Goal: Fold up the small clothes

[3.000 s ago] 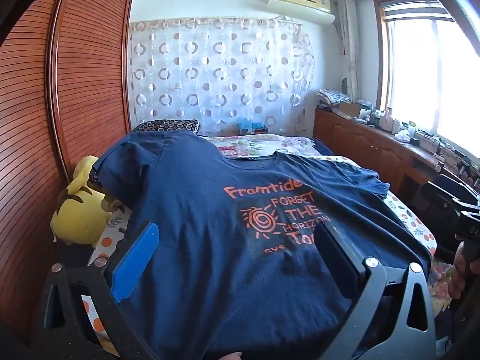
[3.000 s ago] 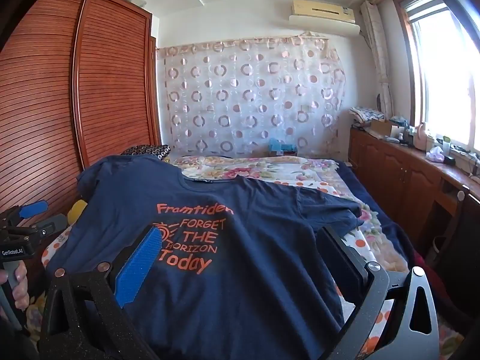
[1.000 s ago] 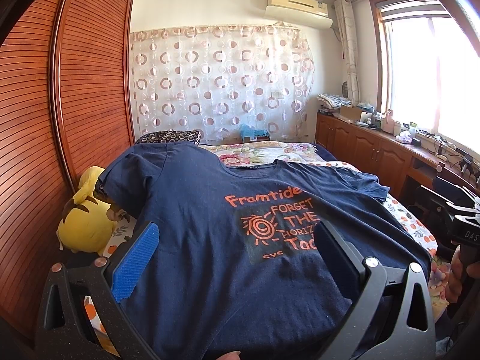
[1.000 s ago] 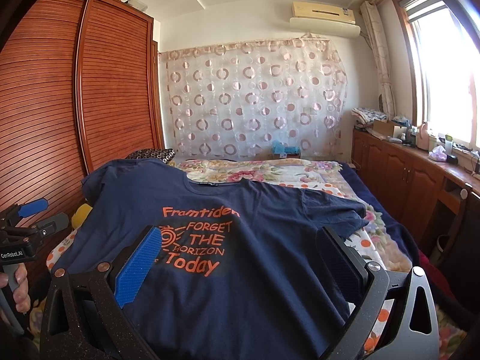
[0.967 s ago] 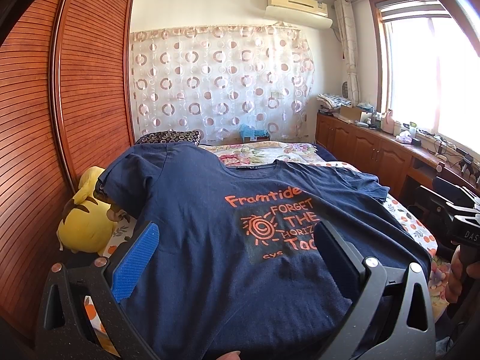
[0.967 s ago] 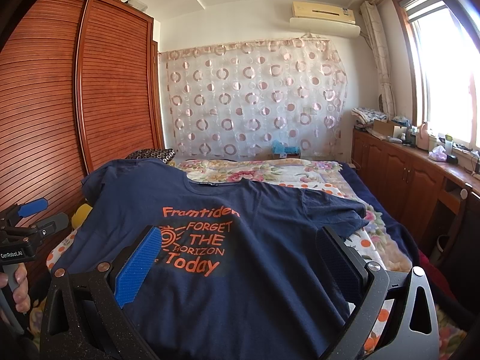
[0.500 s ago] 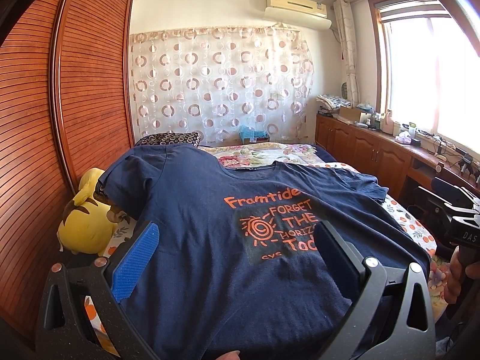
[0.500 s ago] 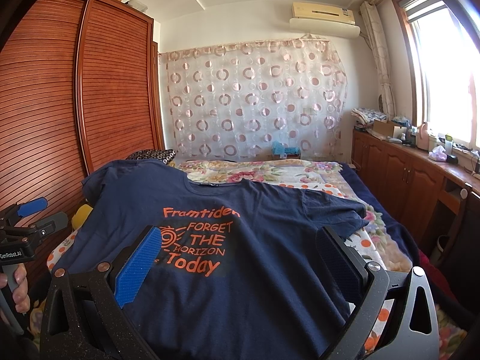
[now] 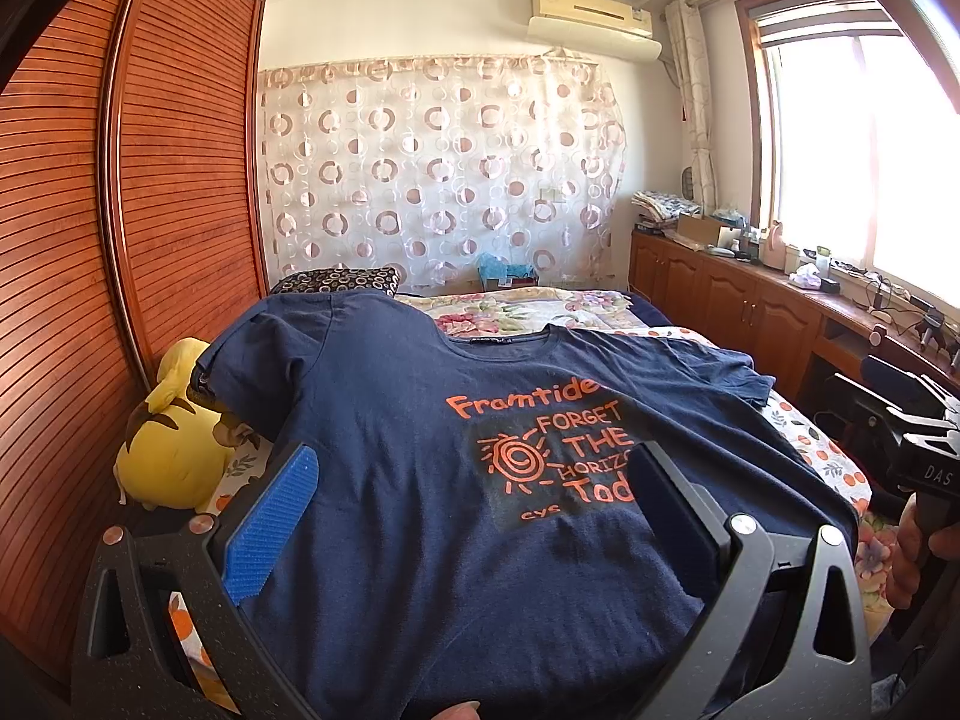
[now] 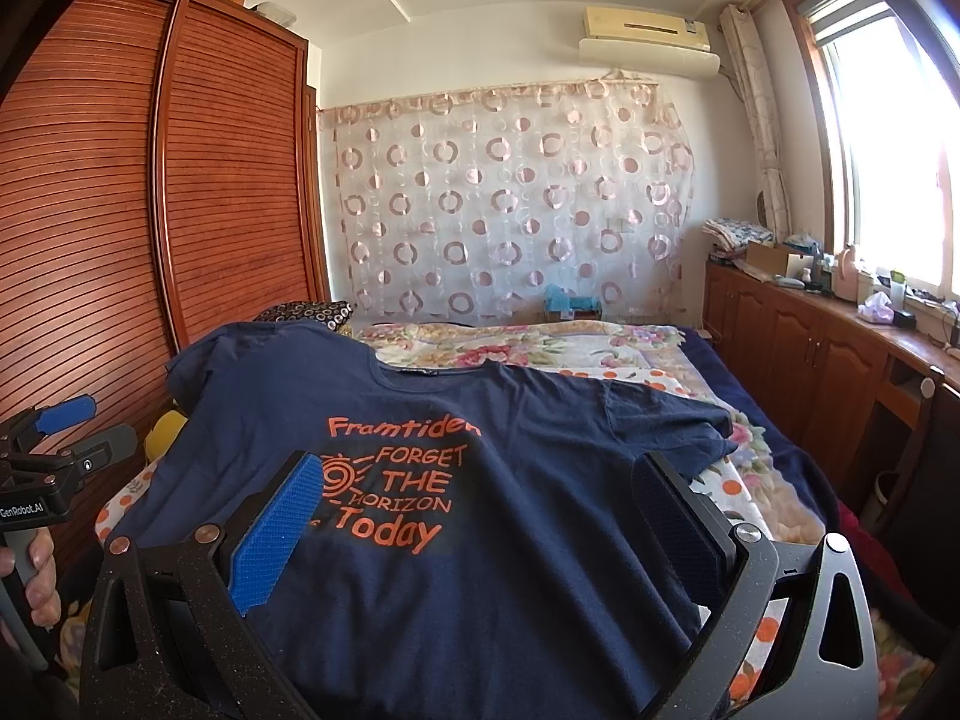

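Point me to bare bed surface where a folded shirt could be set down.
Bare room: floral bedspread beyond the navy T-shirt collar, up to the curtain; also the dotted strip right of its sleeve. Crowded: the wardrobe side, with yellow plush toy and patterned pillow.

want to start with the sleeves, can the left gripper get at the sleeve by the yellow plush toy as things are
Probably yes. The left gripper is open above the navy t-shirt, and that sleeve lies uncovered ahead on its left, draped partly over the yellow plush toy. Nothing lies across the way.
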Demonstrator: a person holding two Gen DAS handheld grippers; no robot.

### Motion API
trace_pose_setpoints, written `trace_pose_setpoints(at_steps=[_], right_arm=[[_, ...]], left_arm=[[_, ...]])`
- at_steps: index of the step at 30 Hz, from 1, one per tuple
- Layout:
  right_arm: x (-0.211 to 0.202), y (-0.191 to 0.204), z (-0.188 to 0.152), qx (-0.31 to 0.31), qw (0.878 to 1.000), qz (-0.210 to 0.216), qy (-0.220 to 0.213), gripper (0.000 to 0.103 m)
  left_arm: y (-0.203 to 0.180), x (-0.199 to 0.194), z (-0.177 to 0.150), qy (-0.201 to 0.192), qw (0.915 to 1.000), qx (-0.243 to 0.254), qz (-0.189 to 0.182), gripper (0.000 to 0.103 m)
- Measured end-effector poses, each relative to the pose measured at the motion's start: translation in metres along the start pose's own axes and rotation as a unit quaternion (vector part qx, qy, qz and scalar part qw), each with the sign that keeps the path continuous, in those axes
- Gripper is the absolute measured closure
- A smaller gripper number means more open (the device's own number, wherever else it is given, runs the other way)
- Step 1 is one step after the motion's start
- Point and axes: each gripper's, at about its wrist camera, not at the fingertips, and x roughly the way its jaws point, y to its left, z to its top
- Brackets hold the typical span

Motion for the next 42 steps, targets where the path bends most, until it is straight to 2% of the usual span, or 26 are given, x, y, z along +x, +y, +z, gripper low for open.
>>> trace_pose_setpoints(at_steps=[8, 15, 20, 29, 37, 42], right_arm=[[0.001, 0.001, -0.001, 0.001, 1.000, 0.003, 0.000, 0.001], [0.018, 0.002, -0.006, 0.002, 1.000, 0.024, 0.017, 0.001], [0.039, 0.007, -0.008, -0.005, 0.999, 0.033, 0.033, 0.001], [0.074, 0.016, -0.003, -0.029, 0.998, 0.044, 0.029, 0.001], [0.124, 0.016, 0.001, -0.026, 0.995, 0.079, 0.060, 0.001], [0.142, 0.011, 0.004, -0.029, 0.992, 0.093, 0.084, 0.001]], left_arm=[[0.000, 0.000, 0.000, 0.002, 1.0000, 0.000, -0.001, 0.000], [0.006, 0.013, -0.004, 0.021, 0.9997, -0.007, 0.006, 0.000], [0.019, 0.028, -0.012, 0.038, 0.9991, -0.014, 0.015, 0.000], [0.045, 0.050, -0.022, 0.057, 0.9976, -0.021, 0.033, 0.000], [0.071, 0.072, -0.025, 0.072, 0.9966, -0.021, 0.034, 0.000], [0.090, 0.082, -0.014, 0.065, 0.9971, -0.020, 0.035, 0.000]])
